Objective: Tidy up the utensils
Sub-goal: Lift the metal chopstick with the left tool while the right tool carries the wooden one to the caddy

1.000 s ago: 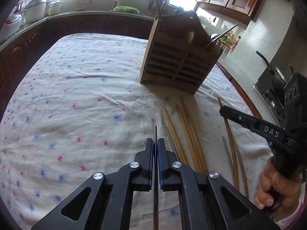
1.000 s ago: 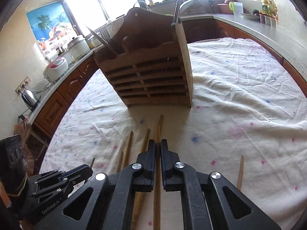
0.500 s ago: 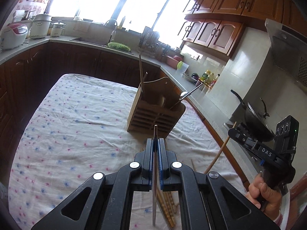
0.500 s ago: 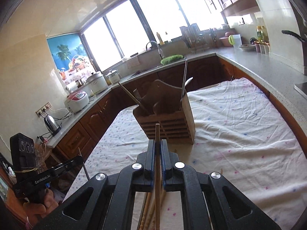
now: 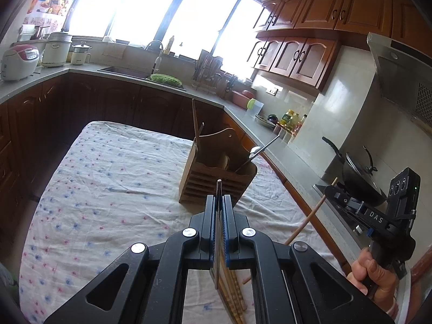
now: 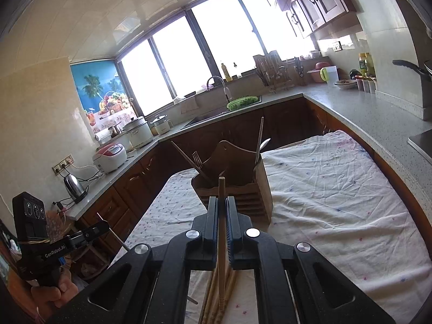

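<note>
My left gripper [image 5: 219, 200] is shut on a thin metal chopstick [image 5: 217, 243], held above the table. My right gripper [image 6: 222, 202] is shut on a wooden chopstick [image 6: 222, 189], also lifted. Each gripper shows in the other's view: the right gripper [image 5: 334, 189] with its wooden chopstick [image 5: 310, 219] at the right, the left gripper [image 6: 100, 225] at the lower left. Ahead of both stands the wooden utensil holder [image 5: 208, 178] [image 6: 259, 189], with a fork [image 6: 198, 159], a spoon [image 5: 256, 151] and a chopstick in it. Several wooden chopsticks [image 5: 234, 291] [image 6: 214, 301] lie on the cloth below the grippers.
The table wears a white flowered cloth [image 5: 108, 178]. Counters run round it, with rice cookers [image 5: 20, 62], a sink with a green basket [image 5: 165, 78], a kettle [image 6: 73, 186] and a wok [image 5: 359, 178] on the stove. A hand [image 5: 372, 272] grips the right handle.
Both grippers have risen from the cloth with their chopsticks and tilted up, so the holder looks smaller and farther. Over the last half second they hardly moved.
</note>
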Demonstrator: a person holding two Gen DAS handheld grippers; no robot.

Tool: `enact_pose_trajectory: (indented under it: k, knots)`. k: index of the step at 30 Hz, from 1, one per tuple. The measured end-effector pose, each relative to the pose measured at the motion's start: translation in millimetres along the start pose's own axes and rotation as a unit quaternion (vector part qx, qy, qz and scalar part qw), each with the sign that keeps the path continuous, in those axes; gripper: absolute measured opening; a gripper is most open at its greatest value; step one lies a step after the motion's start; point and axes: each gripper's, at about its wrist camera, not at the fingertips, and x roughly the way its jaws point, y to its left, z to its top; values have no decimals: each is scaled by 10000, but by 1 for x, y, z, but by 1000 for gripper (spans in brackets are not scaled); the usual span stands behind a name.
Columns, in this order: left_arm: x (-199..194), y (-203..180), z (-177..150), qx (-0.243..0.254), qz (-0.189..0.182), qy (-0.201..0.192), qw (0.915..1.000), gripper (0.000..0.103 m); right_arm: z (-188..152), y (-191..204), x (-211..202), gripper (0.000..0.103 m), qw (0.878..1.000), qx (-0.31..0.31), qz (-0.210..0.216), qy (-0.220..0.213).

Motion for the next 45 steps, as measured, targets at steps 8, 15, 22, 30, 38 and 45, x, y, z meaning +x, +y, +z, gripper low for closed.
enact_pose_trajectory:
  k: [8, 15, 22, 30, 38, 45]
  knots:
    - [9, -3, 17, 125, 1, -137, 9998, 3, 13, -2, 0, 5, 9998, -2, -29, -190]
    - [18, -7, 47, 271, -38, -471, 9985, 3, 40, -8, 6, 5, 9986, 27, -111, -509]
    - [35, -13, 95, 426, 1, -1056, 9935, 3, 88, -15, 21, 5, 9940, 111, -243, -1061]
    - [94, 2, 122, 278, 232, -1417, 9892, 3, 120, -18, 51, 5, 9826, 56, -638, -1743]
    - [173, 21, 98, -25, 423, -1349, 9900, 3, 96, -33, 92, 5, 9787, 128, -873, -1856]
    - [226, 23, 83, 106, 480, -886, 9949, 3, 68, -41, 131, 6, 9869, 91, -919, -1322]
